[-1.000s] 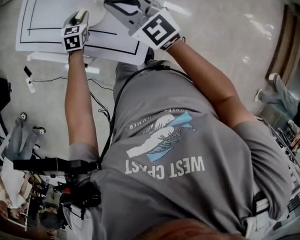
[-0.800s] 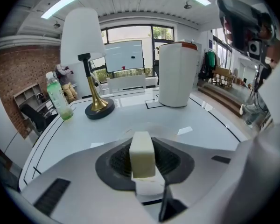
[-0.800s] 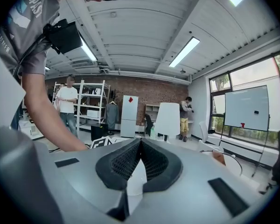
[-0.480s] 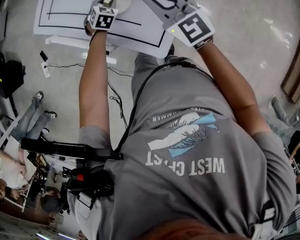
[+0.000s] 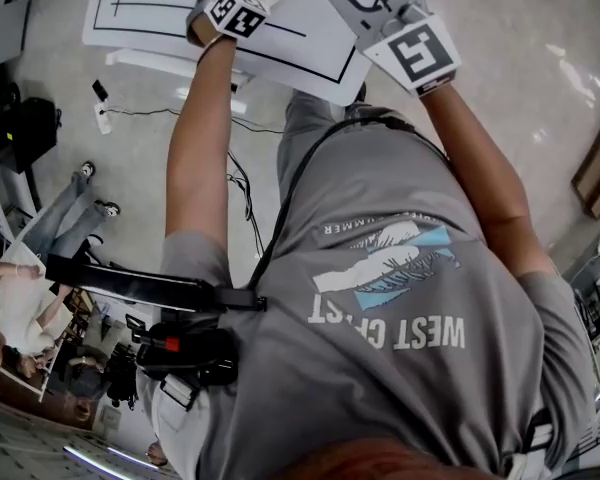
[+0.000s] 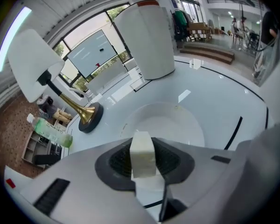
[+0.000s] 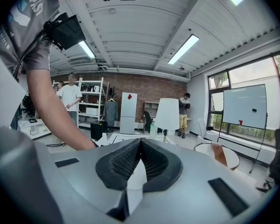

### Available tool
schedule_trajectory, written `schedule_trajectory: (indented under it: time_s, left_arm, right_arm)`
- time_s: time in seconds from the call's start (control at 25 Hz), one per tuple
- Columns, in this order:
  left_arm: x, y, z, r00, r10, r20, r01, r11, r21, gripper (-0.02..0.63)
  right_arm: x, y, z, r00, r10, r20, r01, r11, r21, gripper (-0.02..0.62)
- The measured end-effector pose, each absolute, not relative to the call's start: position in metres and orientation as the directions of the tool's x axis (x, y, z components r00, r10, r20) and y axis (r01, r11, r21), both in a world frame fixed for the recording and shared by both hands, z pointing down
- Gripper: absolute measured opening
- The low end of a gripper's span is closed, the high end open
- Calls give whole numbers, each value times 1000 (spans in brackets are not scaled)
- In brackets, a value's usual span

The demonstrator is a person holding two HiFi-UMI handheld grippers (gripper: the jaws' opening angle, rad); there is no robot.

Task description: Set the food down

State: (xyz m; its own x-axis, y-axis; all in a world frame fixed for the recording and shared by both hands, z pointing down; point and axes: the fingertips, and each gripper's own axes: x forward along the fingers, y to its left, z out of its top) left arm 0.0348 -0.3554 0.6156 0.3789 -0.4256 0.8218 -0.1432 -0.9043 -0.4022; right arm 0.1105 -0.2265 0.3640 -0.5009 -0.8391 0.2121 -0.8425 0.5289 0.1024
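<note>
Since a second ago the left gripper [image 6: 143,161] has travelled up and to the right in the head view, from beside the table's black outline to a spot over the plate; the right gripper [image 7: 140,143] has drifted the same way. From where I stand, the food [image 6: 143,154], a pale squarish block, sits upright and pinched between the left gripper's dark pads, which are closed only as far as its sides allow; it hangs in the air above the shallow white plate [image 6: 192,125], not touching it. That plate rests on the white table [image 6: 214,90], inside a black line [image 6: 233,132] printed on the top; beyond it stands a tall white cylinder [image 6: 147,38], and off to the left a lamp [image 6: 35,62] with a white shade and a brass foot. The right gripper is held up level, its jaws meeting at the tips with nothing between them; a person's bare forearm [image 7: 56,106] crosses its view.
</note>
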Motion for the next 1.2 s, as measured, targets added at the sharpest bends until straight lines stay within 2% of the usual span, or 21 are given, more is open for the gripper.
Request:
schedule_trajectory:
  time_s: [0.44,0.68,0.88,1.2]
  left_arm:
    - [36,-361,627,307,-484,819,126,-833,-539,106]
    - [35,-360,630,296,-479,826,137,-834,-534,106]
    - [60,-348,622,300,-440,846,136,-858,-495,109]
    - [44,-351,628,293,-415,861,107,-881,-461,109]
  right_arm:
    - [110,-228,370,-504,-836,215,-841,532,100,8]
    - [108,-233,369,-517,-836,184,-841,536,69,8]
    - [123,-222,364,-500,-839,216,-848,525,75,8]
    - [111,-226,378,-503,-828,246,-844,532,67,8]
